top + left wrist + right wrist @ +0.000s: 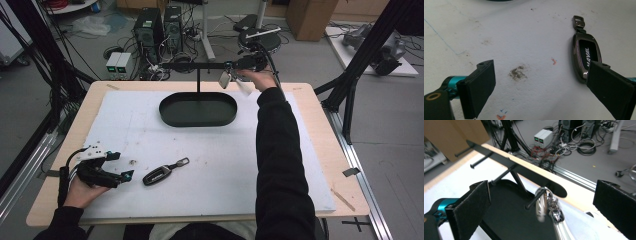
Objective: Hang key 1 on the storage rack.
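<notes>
This is a lab or engineering workshop, not a home. The wooden table [320, 150] stands inside a frame of black struts [367, 47] and aluminium rails [357, 165], with a white work mat [210, 155] laid on it. Behind it, on the bare grey floor [310, 60], sit two tower computers [159, 27] and a pair of bench power supplies [118, 62] in a tangle of cables [192, 32]. Cardboard boxes [312, 17] stand at the back, and spare equipment lies on a white board [372, 47].
</notes>
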A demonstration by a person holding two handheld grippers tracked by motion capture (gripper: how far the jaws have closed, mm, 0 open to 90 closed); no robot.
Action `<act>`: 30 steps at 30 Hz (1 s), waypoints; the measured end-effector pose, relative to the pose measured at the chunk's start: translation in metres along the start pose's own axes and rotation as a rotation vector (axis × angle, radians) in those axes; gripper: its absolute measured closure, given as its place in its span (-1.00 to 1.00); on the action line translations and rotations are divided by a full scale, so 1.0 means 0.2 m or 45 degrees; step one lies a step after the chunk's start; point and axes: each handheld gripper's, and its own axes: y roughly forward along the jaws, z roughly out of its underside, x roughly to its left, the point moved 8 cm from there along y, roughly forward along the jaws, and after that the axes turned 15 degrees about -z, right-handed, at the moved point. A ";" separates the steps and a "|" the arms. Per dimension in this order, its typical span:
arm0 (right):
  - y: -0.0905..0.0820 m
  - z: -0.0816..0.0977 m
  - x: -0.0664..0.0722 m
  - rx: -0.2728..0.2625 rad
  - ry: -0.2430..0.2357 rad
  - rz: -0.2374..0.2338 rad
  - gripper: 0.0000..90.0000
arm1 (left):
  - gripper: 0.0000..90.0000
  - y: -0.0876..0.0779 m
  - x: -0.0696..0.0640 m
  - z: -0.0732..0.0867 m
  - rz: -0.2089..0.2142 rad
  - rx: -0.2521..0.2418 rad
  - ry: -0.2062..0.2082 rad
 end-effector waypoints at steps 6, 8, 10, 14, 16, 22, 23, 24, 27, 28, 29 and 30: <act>-0.05 0.06 0.04 -0.023 -0.047 -0.004 -0.99 | -0.79 0.00 0.00 0.00 -0.006 0.002 0.001; -0.07 0.10 0.04 -0.026 -0.047 -0.010 -0.99 | -0.79 0.00 0.00 0.00 -0.006 0.001 0.002; -0.08 0.14 0.04 -0.032 -0.056 -0.011 -0.99 | -0.79 0.00 0.00 0.00 -0.008 0.000 -0.001; -0.09 0.22 0.04 -0.009 -0.062 -0.029 -0.99 | -0.79 0.00 0.01 0.00 -0.012 0.004 0.001; -0.11 0.24 0.04 -0.009 -0.054 -0.040 -0.98 | -0.79 0.00 0.01 0.00 -0.012 0.001 -0.002; -0.14 0.27 0.08 0.043 -0.081 -0.039 -0.99 | -0.79 0.00 0.01 0.00 -0.016 0.008 -0.002; -0.15 0.27 0.09 0.025 -0.087 -0.042 -0.98 | -0.79 0.00 0.01 0.00 -0.017 0.008 -0.002; -0.15 0.27 0.10 0.012 -0.088 -0.043 -0.98 | -0.79 0.00 0.01 0.00 -0.018 0.007 -0.002; -0.16 0.32 0.11 0.021 -0.092 -0.040 -0.98 | -0.79 0.00 0.01 0.00 -0.018 0.005 -0.004; -0.16 0.32 0.11 0.021 -0.092 -0.040 -0.98 | -0.79 0.00 0.01 0.00 -0.018 0.008 0.002; -0.16 0.33 0.11 0.029 -0.095 -0.039 -0.98 | -0.79 0.00 0.01 0.00 -0.017 0.008 0.003; -0.16 0.35 0.12 0.029 -0.095 -0.035 -0.98 | -0.79 0.00 0.01 0.00 -0.016 0.008 0.002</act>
